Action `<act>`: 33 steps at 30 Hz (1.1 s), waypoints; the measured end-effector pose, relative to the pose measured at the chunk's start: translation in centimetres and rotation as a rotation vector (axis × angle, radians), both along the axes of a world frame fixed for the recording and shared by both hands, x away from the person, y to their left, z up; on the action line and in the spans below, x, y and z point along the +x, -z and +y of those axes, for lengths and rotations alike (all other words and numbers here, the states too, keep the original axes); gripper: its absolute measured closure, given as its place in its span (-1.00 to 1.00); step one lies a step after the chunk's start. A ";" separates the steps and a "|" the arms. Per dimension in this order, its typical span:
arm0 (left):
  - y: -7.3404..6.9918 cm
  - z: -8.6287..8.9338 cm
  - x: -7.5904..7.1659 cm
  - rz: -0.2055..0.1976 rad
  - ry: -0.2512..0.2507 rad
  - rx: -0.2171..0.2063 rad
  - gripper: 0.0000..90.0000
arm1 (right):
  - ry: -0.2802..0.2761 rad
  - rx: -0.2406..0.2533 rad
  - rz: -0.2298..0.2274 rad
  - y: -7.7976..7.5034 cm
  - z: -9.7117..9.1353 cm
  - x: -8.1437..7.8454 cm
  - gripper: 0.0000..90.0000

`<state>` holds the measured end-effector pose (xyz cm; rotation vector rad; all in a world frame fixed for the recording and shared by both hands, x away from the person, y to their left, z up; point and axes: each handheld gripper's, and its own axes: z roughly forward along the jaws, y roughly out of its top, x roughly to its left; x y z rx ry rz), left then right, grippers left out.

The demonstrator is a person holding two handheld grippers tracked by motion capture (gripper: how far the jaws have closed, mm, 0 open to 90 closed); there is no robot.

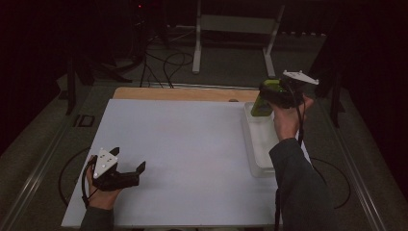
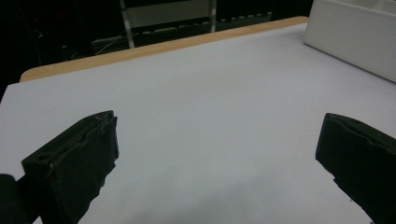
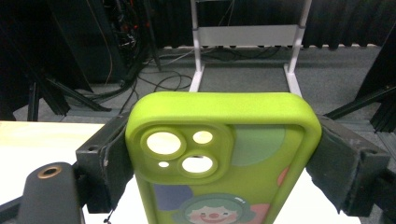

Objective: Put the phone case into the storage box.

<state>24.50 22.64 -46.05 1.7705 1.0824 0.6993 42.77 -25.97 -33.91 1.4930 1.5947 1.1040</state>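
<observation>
A lime-green phone case (image 3: pixel 224 154) with camera cut-outs and a cartoon face print stands upright between the jaws of my right gripper (image 3: pixel 219 163), which is shut on its two long sides. In the high view that case (image 1: pixel 263 98) hangs above the far end of a white tray (image 1: pixel 262 139) at the table's right, held by the right gripper (image 1: pixel 274 96). My left gripper (image 1: pixel 129 163) rests low at the near left of the white table (image 1: pixel 183 144), open, with nothing between its jaws. The left gripper view has its fingers (image 2: pixel 74 163) wide apart over bare table.
The white tray (image 2: pixel 355 37) lies along the right side of the table. A wooden strip (image 1: pixel 183 94) borders the far edge. Beyond it stand a white metal frame (image 1: pixel 235 29) and floor cables (image 1: pixel 163 62).
</observation>
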 end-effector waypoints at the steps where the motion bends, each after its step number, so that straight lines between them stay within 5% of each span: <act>1: 0.0 0.0 0.0 0.000 -0.001 -0.001 -1.00 | 0.002 -0.001 0.002 0.0 0.0 0.1 -0.65; 33: -0.2 0.0 0.0 -0.004 -0.002 -0.012 -1.00 | 0.029 -0.039 0.055 2.2 0.7 2.2 -0.65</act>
